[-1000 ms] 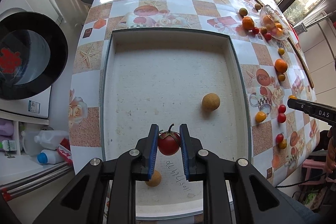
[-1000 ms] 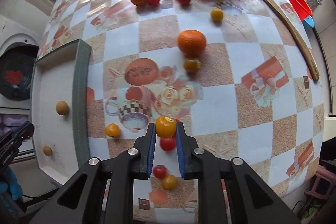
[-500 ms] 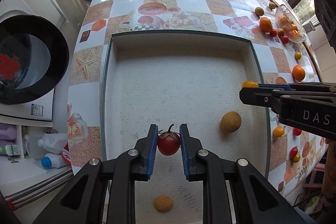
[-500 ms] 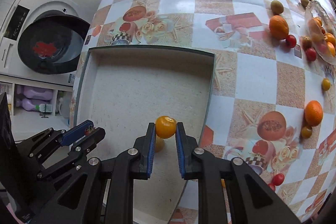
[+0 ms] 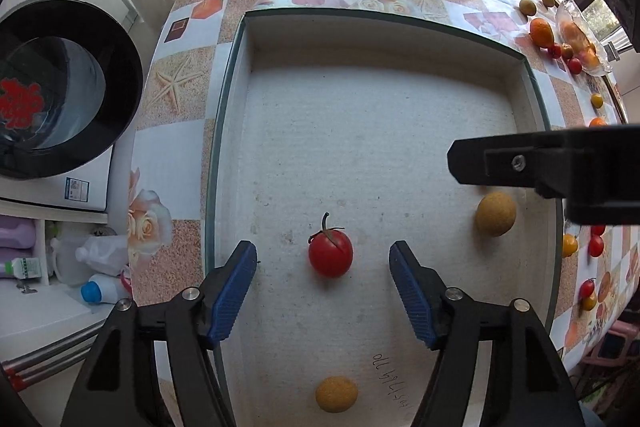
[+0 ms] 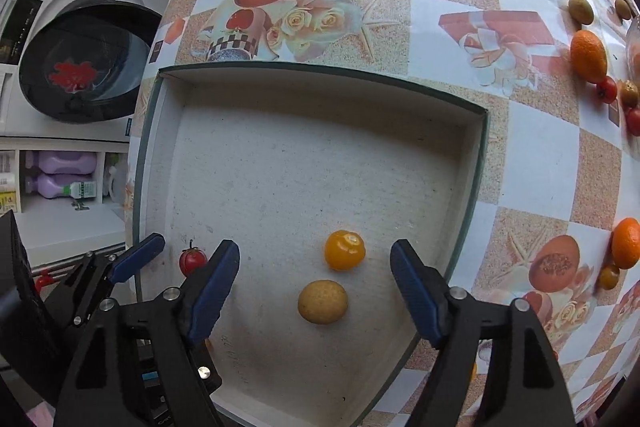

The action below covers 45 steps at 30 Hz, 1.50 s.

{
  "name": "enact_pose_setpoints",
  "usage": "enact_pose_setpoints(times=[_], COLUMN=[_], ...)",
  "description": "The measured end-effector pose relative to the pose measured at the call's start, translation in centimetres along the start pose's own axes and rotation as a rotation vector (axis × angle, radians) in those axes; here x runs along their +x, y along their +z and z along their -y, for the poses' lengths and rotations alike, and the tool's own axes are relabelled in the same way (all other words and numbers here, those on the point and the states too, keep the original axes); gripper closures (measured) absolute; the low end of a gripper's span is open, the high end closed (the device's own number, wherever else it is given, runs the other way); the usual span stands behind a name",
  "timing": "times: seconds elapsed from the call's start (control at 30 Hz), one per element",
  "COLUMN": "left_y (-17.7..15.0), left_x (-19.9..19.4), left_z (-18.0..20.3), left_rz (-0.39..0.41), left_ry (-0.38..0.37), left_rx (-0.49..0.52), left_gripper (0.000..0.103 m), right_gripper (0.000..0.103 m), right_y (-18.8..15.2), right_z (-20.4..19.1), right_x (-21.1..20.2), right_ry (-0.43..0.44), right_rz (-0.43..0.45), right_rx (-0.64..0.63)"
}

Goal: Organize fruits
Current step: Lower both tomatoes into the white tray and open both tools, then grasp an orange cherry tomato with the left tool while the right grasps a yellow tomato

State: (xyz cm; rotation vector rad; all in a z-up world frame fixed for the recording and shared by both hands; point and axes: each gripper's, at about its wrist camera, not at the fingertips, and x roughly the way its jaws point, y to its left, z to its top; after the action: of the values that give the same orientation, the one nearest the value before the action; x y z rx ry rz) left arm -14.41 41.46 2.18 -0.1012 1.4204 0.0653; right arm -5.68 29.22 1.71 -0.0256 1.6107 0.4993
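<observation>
Tray (image 5: 520,107): red cherry tomato (image 5: 330,258) released between opening left gripper (image 5: 323,281); yellow tomato (image 6: 344,249) released between opening right gripper (image 6: 315,281).

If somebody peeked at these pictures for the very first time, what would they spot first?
Probably the shiny red tomato lying on the floor of the big white tray, right between the blue-padded fingers of the left gripper, whose jaws are opening without touching it. Next, the yellow tomato in the same tray, loose between the opening right gripper fingers, with a tan round fruit just beside it.
</observation>
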Motion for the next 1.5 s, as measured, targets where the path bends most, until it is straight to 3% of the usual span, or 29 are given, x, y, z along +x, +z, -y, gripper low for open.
enact_pose_setpoints(times=[0.3,0.4,0.7,1.0,1.5], left_y=[-0.2,-0.2,-0.8,-1.5,0.3], left_x=[0.4,-0.3,-2.9,-3.9,-4.8], left_z=[-1.6,-1.1,2.8,7.2,14.2], left_rz=[-0.005,0.008,0.005,-0.031,-0.021], left_ry=[0.030,0.047,-0.012,-0.112,-0.130], left_rx=[-0.020,-0.005,0.074,0.133,0.291], left_gripper=[0.033,0.033,0.033,0.033,0.033], right_gripper=[0.014,0.000,0.000,0.000,0.000], right_y=[-0.9,-1.7,-6.4,-11.9,-19.7], right_z=[0.1,0.6,4.8,11.8,20.0], right_x=[-4.2,-5.2,-6.8,-7.2,-8.4], right_ry=[0.018,0.005,-0.058,-0.083,-0.105], right_rz=[0.089,0.104,0.096,0.081,0.084], right_rx=[-0.002,0.007,0.070,0.260,0.528])
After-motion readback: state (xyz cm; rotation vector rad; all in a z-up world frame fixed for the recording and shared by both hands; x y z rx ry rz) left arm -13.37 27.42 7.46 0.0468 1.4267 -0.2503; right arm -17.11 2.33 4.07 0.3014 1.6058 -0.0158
